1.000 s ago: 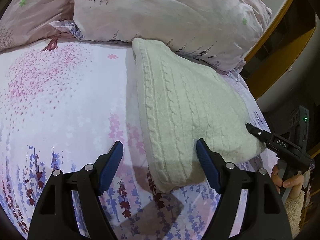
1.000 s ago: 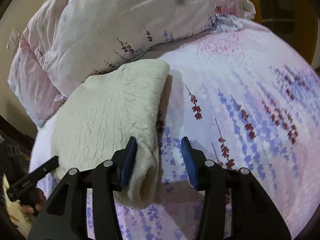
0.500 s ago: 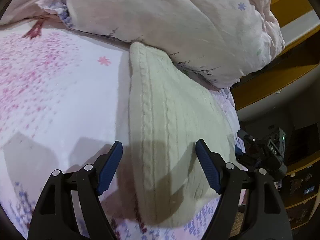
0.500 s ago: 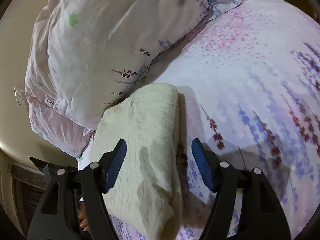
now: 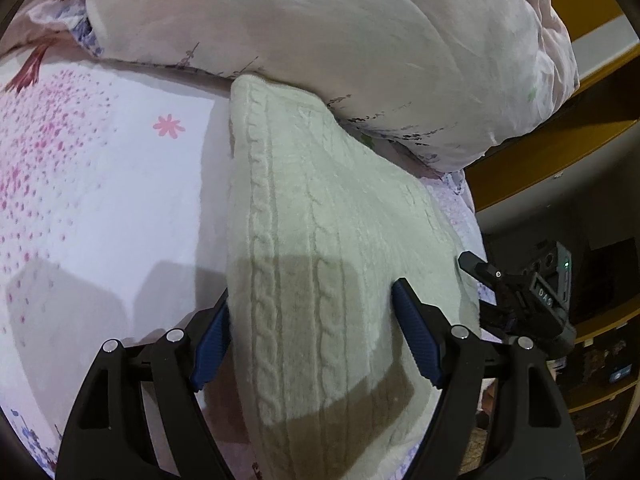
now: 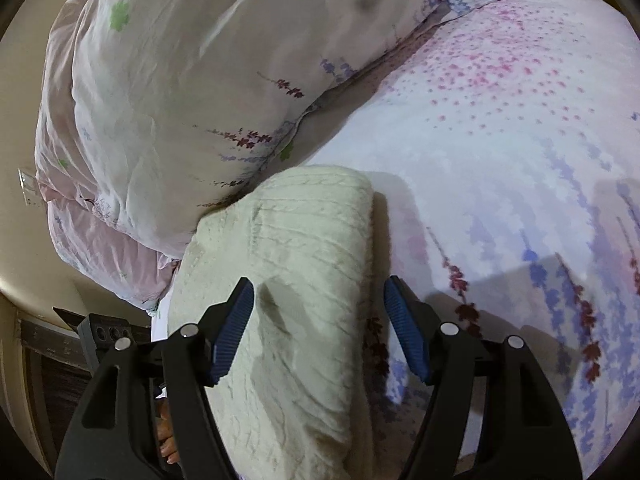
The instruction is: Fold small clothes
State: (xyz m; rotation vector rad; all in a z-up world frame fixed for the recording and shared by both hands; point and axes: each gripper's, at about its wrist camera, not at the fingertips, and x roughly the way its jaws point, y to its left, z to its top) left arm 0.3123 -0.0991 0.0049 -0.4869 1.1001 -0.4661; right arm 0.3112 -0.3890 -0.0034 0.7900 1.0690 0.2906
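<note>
Both grippers had swung in over the folded cream cable-knit sweater [image 5: 320, 240] since a second ago, and the right one's jaws had widened. On the floral bedsheet [image 5: 100, 184], the sweater lay with its far end tucked against the pillow [image 5: 320, 32], long axis running away from both cameras. Left gripper [image 5: 312, 336] straddled the near end, jaws spread, nothing pinched. Right gripper [image 6: 320, 328] had jaws spread too, over the sweater's edge. Neither looked clearly nearer; a grab seemed next.
</note>
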